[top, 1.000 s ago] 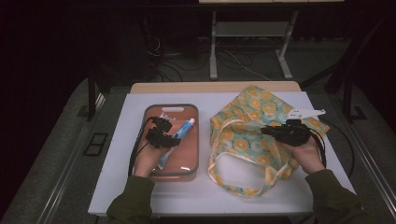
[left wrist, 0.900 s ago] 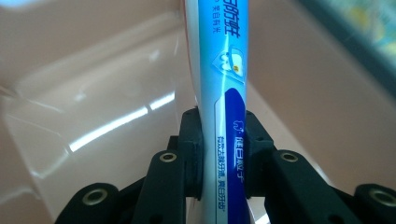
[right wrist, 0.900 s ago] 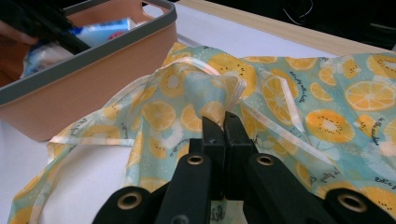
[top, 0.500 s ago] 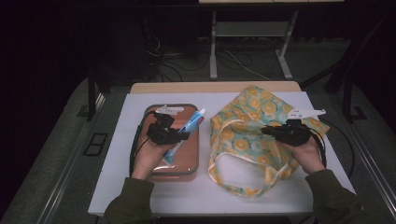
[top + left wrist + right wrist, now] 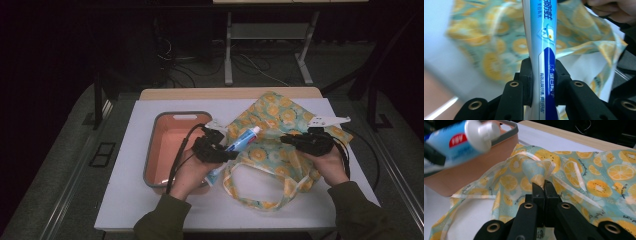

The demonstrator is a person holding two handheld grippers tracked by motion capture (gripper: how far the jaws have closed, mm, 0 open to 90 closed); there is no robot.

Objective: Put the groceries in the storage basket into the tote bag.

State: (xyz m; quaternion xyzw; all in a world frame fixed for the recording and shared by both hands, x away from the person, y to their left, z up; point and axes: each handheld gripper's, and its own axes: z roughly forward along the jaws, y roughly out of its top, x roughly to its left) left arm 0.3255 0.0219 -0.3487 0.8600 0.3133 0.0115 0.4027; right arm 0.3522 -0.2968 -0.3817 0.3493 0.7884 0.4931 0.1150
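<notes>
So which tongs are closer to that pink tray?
Left. The left tongs hang just past the tray's right edge with the toothpaste; the right tongs pinch the bag.

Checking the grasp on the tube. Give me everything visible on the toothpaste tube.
The toothpaste tube looks like soft plastic, blue and white with printed Chinese text, a red mark near the shoulder and a white cap on. The left gripper is shut on its lower body. It hangs tilted in the air, cap toward the fruit-print bag, between the tray and the bag.

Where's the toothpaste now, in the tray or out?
Out. The toothpaste sits clamped in the left gripper, past the tray rim, above the bag.
</notes>
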